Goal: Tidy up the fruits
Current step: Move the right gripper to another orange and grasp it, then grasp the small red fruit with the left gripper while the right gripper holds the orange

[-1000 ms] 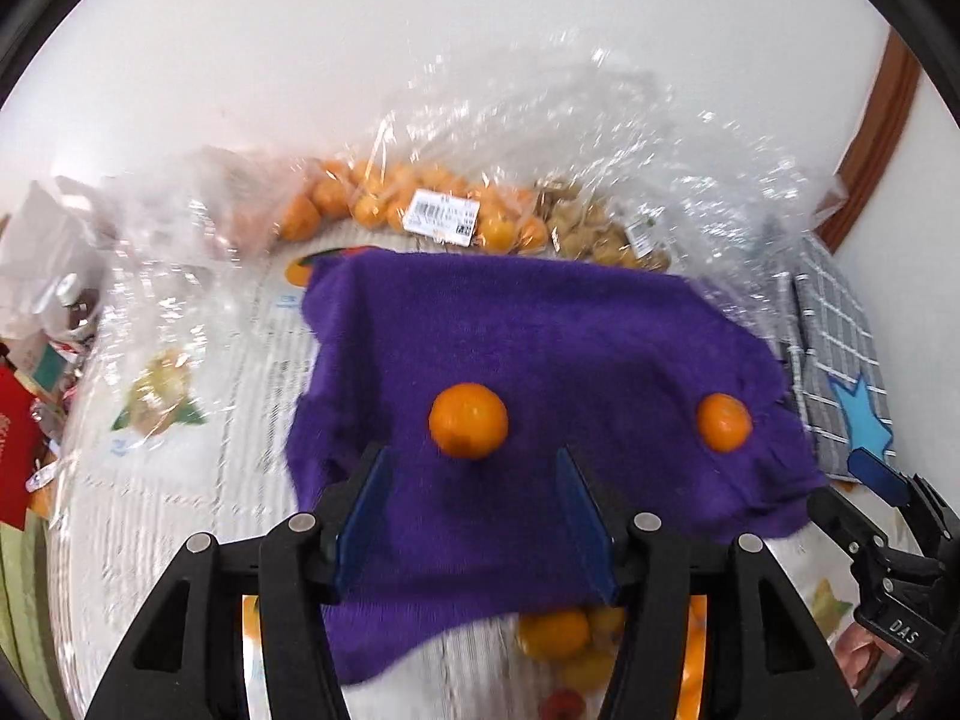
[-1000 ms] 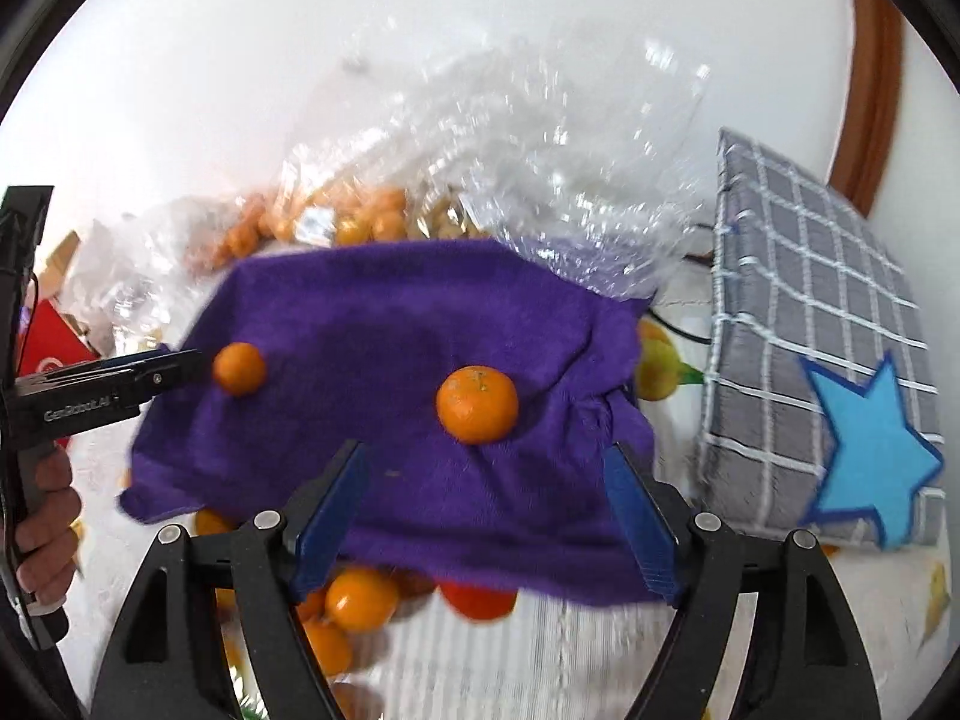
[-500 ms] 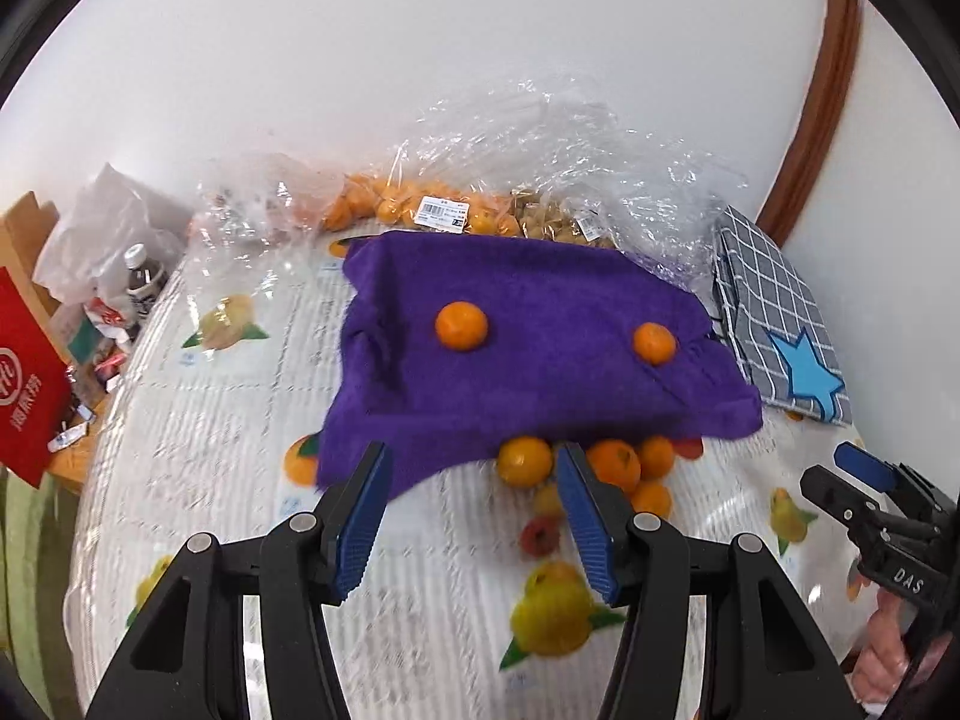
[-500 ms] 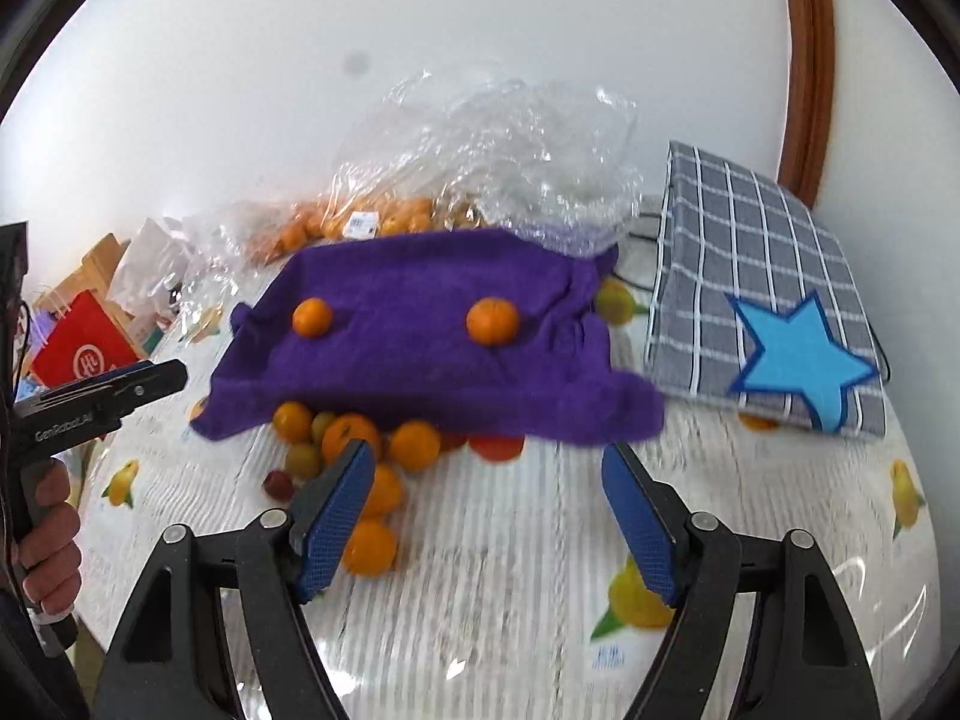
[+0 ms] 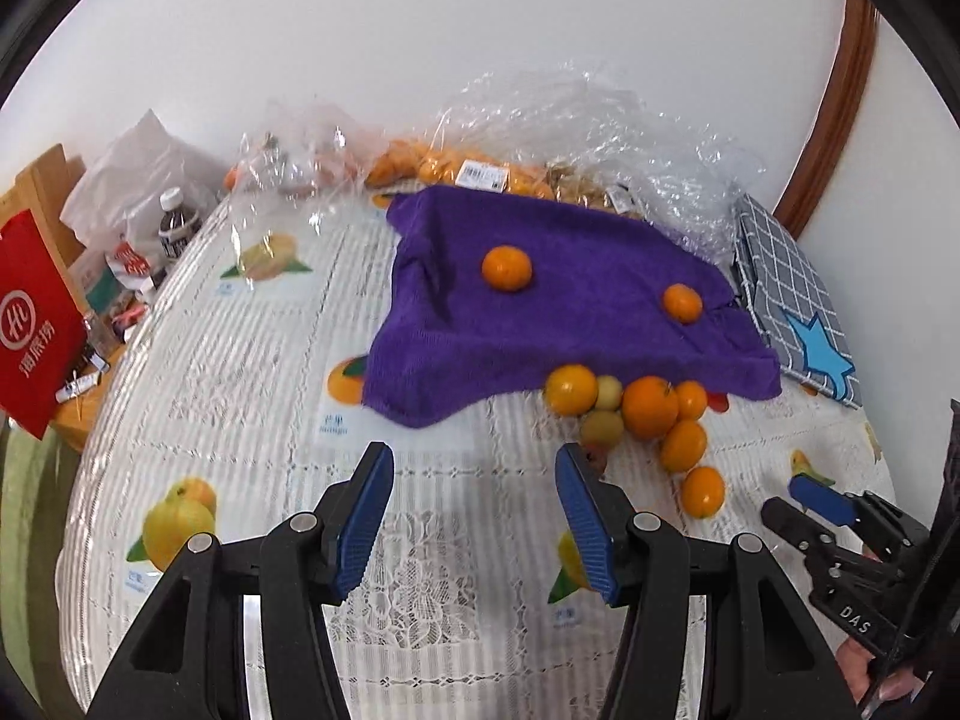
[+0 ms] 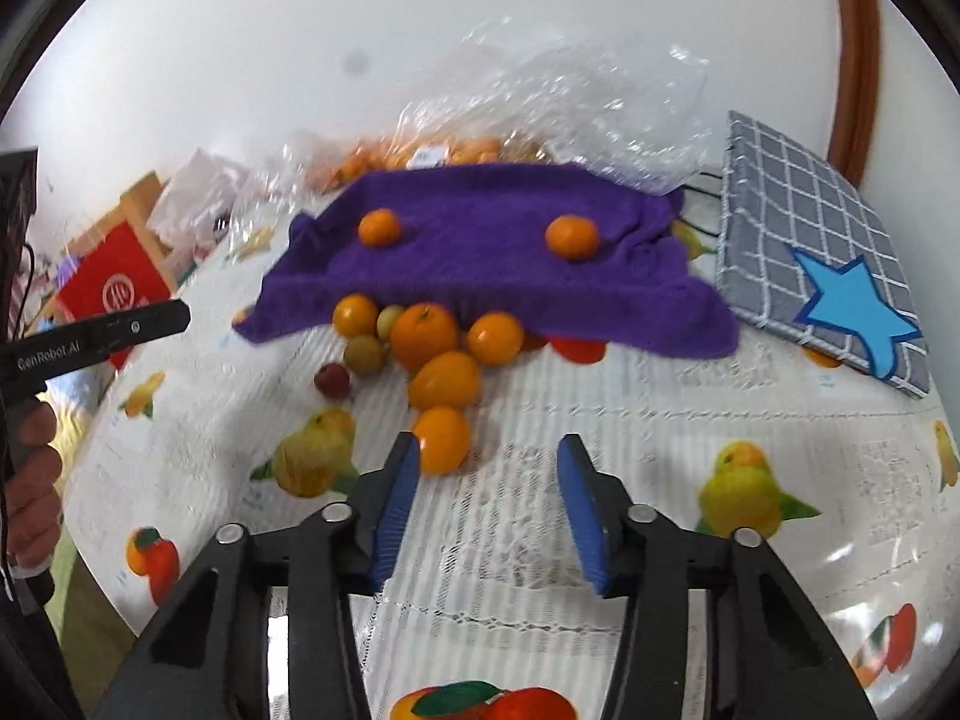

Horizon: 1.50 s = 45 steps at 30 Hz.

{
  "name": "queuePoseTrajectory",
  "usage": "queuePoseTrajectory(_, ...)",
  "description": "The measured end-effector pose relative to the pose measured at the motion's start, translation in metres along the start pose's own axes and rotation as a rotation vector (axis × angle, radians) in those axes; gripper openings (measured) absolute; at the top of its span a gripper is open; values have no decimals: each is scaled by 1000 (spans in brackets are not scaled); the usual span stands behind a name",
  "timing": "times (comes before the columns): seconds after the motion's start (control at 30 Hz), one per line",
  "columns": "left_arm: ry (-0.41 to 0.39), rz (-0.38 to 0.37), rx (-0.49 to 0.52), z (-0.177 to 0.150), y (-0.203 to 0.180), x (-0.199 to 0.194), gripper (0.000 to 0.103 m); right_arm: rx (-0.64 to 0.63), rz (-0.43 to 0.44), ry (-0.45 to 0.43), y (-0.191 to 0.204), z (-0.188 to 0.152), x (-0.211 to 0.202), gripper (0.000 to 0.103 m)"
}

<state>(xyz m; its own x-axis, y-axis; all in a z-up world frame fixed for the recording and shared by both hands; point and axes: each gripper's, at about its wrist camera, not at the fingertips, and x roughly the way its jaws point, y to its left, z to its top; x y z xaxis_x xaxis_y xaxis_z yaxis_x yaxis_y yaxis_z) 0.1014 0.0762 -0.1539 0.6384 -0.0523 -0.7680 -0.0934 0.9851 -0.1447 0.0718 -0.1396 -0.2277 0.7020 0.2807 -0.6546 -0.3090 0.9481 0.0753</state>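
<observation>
A purple towel (image 5: 558,294) (image 6: 480,252) lies over something raised on the table, with two small oranges on top: one to the left (image 5: 507,267) (image 6: 379,227) and one to the right (image 5: 681,302) (image 6: 572,236). A pile of loose fruit (image 5: 648,414) (image 6: 432,348), oranges and small greenish and red ones, lies at the towel's front edge. My left gripper (image 5: 474,474) is open and empty above the tablecloth. My right gripper (image 6: 486,462) is open and empty, an orange (image 6: 441,439) just beyond its left finger.
Clear plastic bags of oranges (image 5: 480,171) lie behind the towel by the wall. A grey checked cushion with a blue star (image 6: 822,264) sits at the right. A red box (image 5: 36,324), a bottle (image 5: 177,228) and clutter stand off the table's left edge.
Both grippers have pulled back from the towel toward the table's near side. The fruit pile in front of the towel has come into view. Both stay open.
</observation>
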Motion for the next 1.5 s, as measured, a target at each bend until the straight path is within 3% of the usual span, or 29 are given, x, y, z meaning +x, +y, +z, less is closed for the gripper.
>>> queuePoseTrajectory(0.33,21,-30,-6,-6,14,17,54,56,78,59,11,-2,50,46)
queuePoseTrajectory(0.43,26,-53,-2,-6,12,26,54,56,68,74,11,-4,63,34)
queuePoseTrajectory(0.57,42,-101,8,-10,1,40,54,16,61,48,8,-5,60,34)
queuePoseTrajectory(0.83,37,-168,72,-22,-42,66,54,5,-39,10,-35,-17,44,34)
queuePoseTrajectory(0.97,48,-143,91,-22,-57,79,47,17,-9,7,-43,-17,47,34)
queuePoseTrajectory(1.13,28,-124,104,-24,-63,86,22,1,-25,6,-40,-13,54,33)
queuePoseTrajectory(1.23,12,-168,90,-26,-55,83,22,13,-11,0,-43,-13,52,33)
queuePoseTrajectory(1.5,-48,-325,-66,-26,-23,76,22,64,30,-57,-52,-15,41,33)
